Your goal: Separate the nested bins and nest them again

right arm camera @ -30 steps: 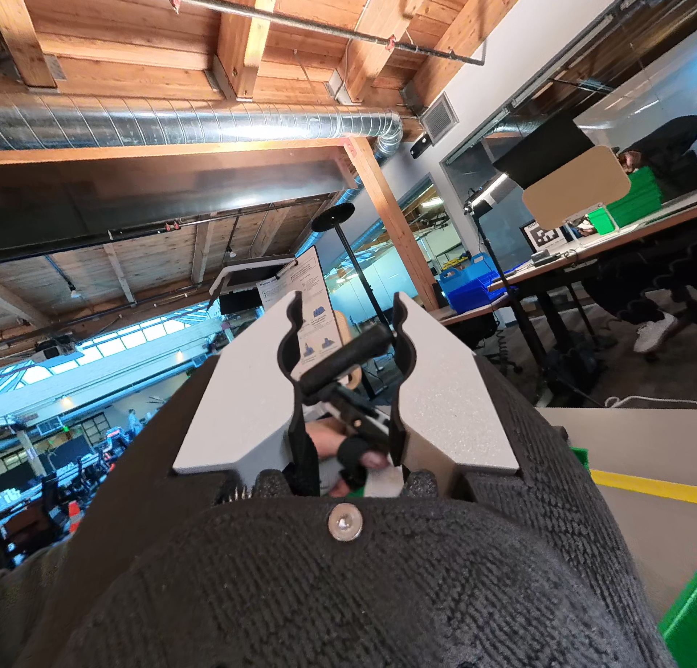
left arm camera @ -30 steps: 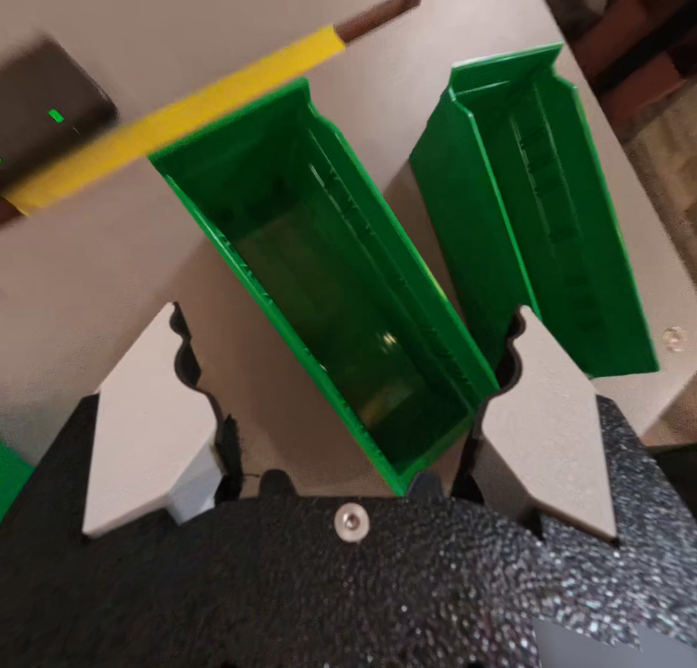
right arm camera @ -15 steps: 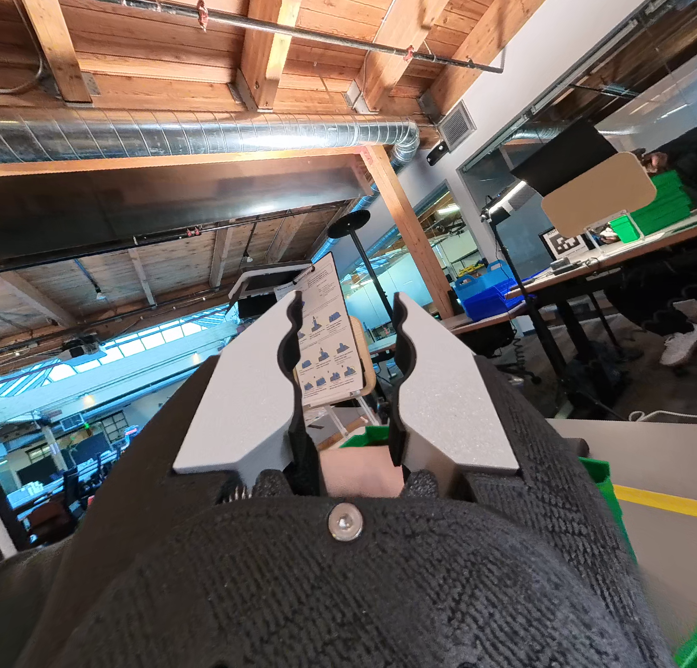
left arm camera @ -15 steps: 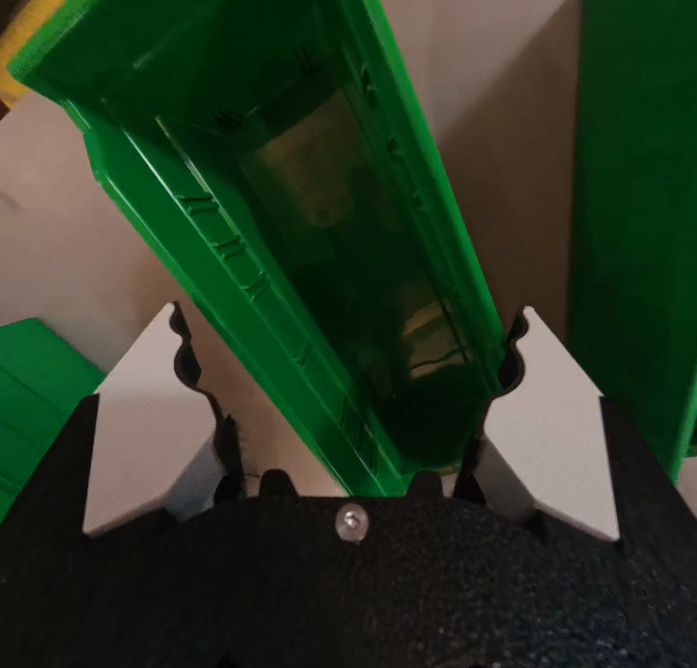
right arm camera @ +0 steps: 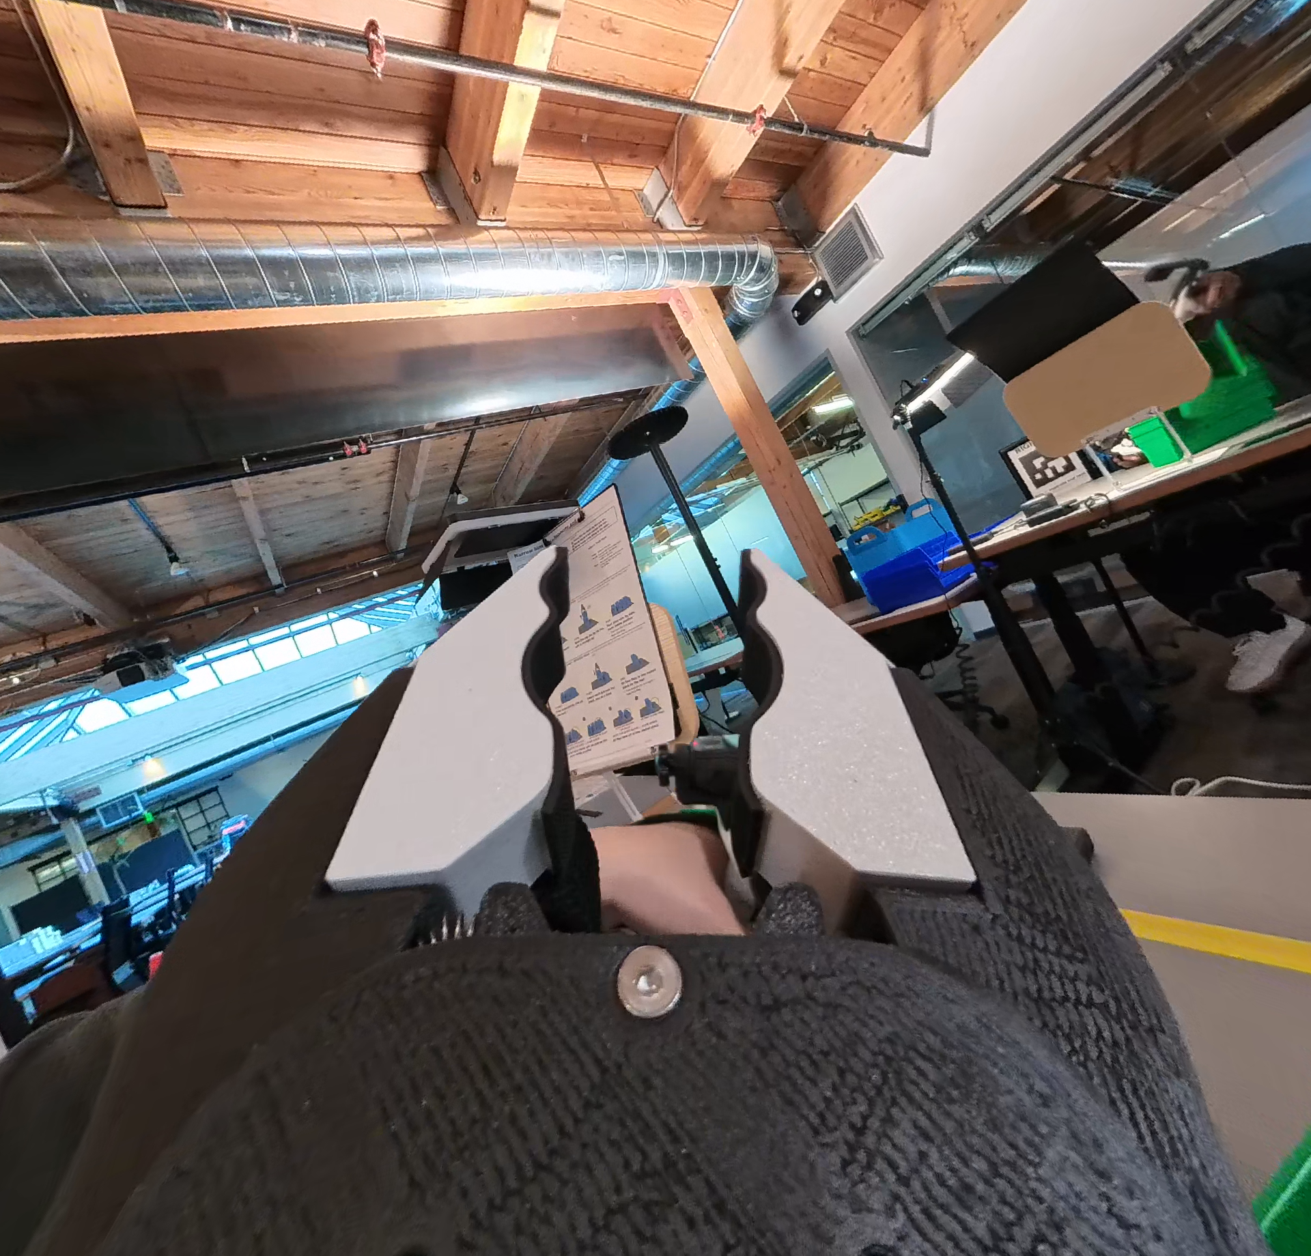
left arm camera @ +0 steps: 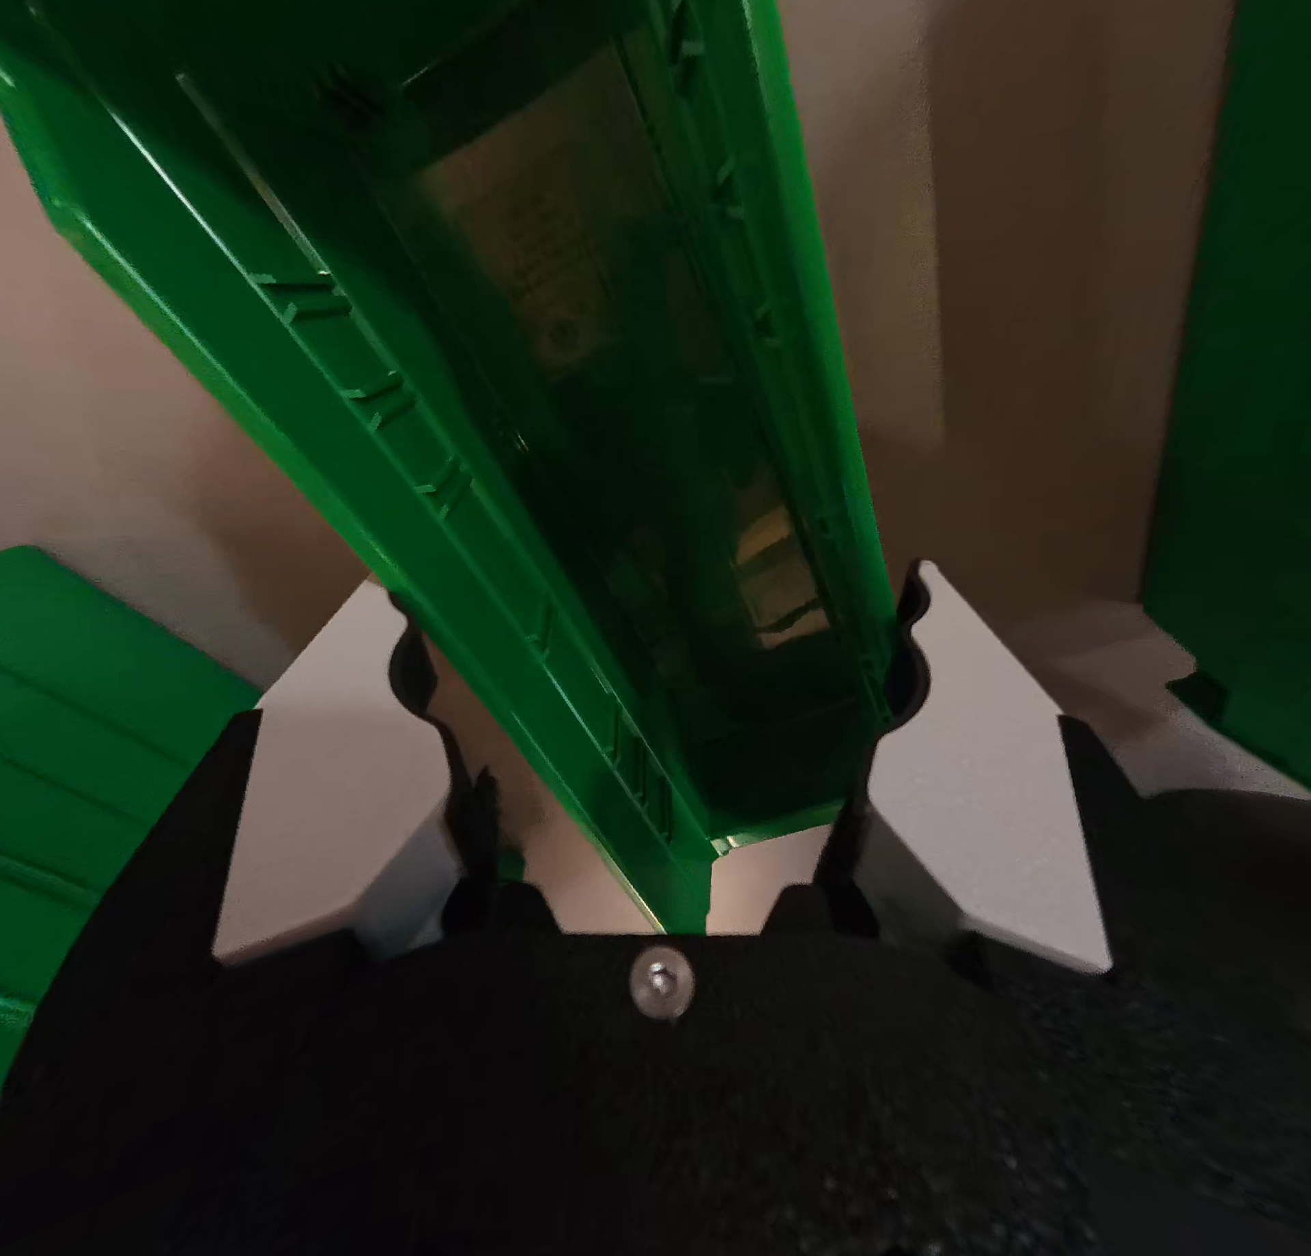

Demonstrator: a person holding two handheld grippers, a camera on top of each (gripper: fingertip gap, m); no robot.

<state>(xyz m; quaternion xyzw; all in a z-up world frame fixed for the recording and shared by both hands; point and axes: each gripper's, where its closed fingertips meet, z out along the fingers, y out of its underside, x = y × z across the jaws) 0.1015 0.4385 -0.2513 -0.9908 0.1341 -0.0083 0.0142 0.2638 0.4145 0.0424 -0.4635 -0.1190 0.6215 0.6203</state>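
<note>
Reaching for the middle bin (left arm camera: 496,342), my left fingers (left arm camera: 656,708) are spread wide around its near end, not squeezing yet. More bins (left arm camera: 1248,371) sit beside them. Next: pinch one wall. My right fingers (right arm camera: 653,647) point up, half-open, holding nothing.

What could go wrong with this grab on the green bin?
1. The left gripper straddles the middle green bin skewed, jaws open; closing may twist it or slip.
2. Green bins sit close at right and left; swinging could knock them.
3. The right gripper points at the ceiling, giving no support.
</note>
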